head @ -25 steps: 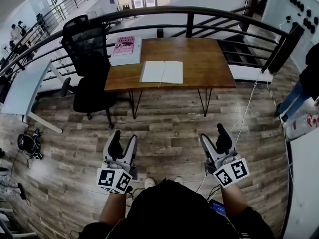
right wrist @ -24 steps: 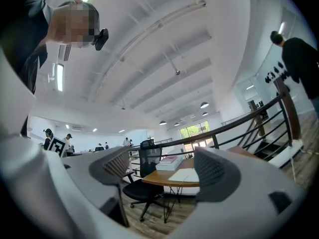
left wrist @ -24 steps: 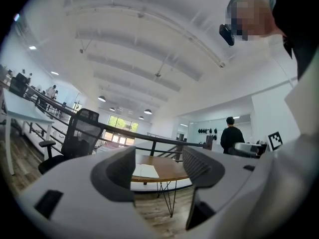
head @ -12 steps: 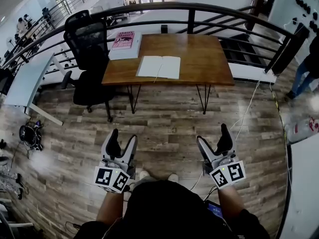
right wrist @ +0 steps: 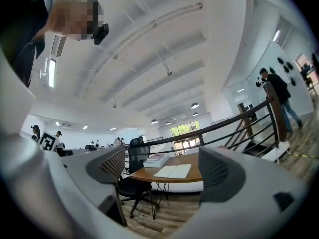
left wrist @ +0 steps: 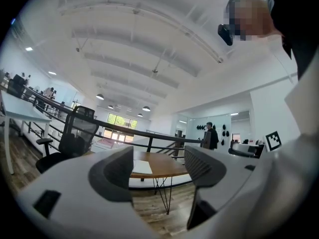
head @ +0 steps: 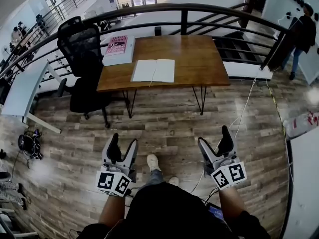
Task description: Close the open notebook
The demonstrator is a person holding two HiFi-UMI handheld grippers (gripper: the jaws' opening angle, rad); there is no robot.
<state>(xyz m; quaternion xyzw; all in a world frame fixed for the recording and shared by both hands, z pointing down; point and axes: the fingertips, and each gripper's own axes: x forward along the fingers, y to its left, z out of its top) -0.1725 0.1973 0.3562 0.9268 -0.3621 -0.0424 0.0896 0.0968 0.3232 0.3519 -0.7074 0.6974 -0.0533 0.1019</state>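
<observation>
Brown wooden table [head: 199, 59], hairpin legs; black mesh office chair [head: 82, 59] at its left end, pink-covered book [head: 117, 45] on its back-left corner. White open notebook [head: 153, 70] lies flat near the table's front edge. Left gripper [head: 123, 141] and right gripper [head: 214, 137] well short of the table, jaws spread wide, empty.

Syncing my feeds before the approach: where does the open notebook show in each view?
Head view: open notebook at upper centre, near the front edge of the wooden table.
Left gripper view: small, just below centre, on the tabletop.
Right gripper view: low centre, on the tabletop.
Shared landmark: the black office chair, left of the table in every view.
</observation>
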